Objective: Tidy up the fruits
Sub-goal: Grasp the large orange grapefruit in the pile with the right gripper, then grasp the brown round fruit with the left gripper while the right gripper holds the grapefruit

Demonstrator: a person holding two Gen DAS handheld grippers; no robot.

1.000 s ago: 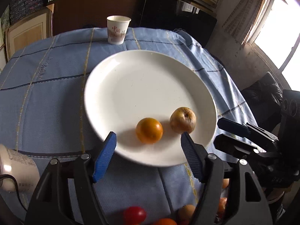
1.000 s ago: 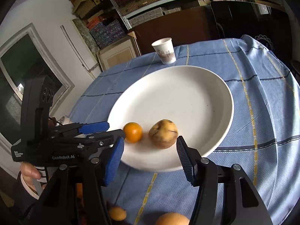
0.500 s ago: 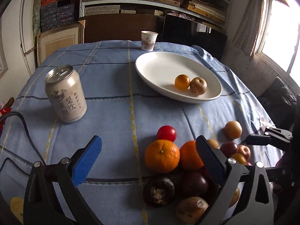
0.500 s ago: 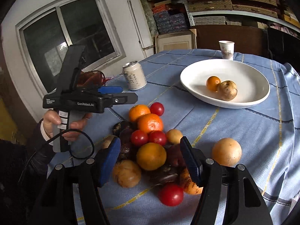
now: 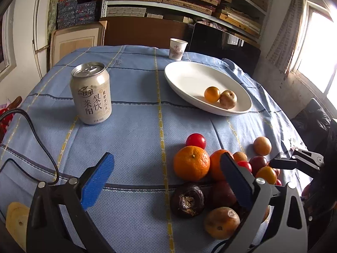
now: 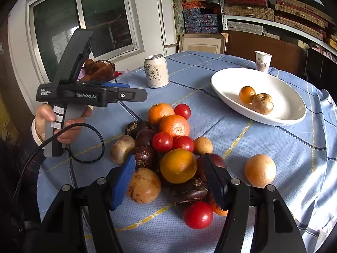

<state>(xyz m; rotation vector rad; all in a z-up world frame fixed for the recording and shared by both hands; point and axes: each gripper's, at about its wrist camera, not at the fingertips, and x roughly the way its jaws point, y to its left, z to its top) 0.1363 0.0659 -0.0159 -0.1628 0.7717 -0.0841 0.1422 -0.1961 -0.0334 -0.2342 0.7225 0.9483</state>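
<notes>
Two hand-held tongs over a heap of mixed fruit on a table (image 5: pixel 134 130) spread with a blue checked cloth.

The left tongs (image 5: pixel 166 179) stand at their widest, having opened within the last second, and hold nothing; bare cloth and the left edge of the heap lie between the blue pads. A large orange (image 5: pixel 191 162) sits just inside the right-hand pad.

The right tongs (image 6: pixel 170 179) are about half open. A yellow-orange fruit (image 6: pixel 178 166) sits in line between the pads, but neither pad presses on it, so nothing is gripped. This alignment suggests that fruit is the next pick.

The fruit pile (image 6: pixel 166 147) occupies the near part of the table: oranges, red tomatoes, dark wrinkled fruits and brown ones, many touching or stacked. One pale round fruit (image 6: pixel 260 170) lies apart, to the right of the pile.

The white plate (image 6: pixel 280 116) stands at the far right and already carries a small orange (image 6: pixel 247 94) and a brown fruit (image 6: pixel 262 103), touching each other. Most of the sorting remains, judging by the heap.

Obstacles: neighbours crowd the targeted fruit on every side, so closing the pads may nudge them and set them rolling. A drink can (image 5: pixel 91 93) stands at the far left and a paper cup (image 5: pixel 177 49) beyond the plate, both clear of the path between pile and plate. The person's hand (image 6: pixel 59 124) and a trailing cable (image 6: pixel 90 145) sit left of the pile.
</notes>
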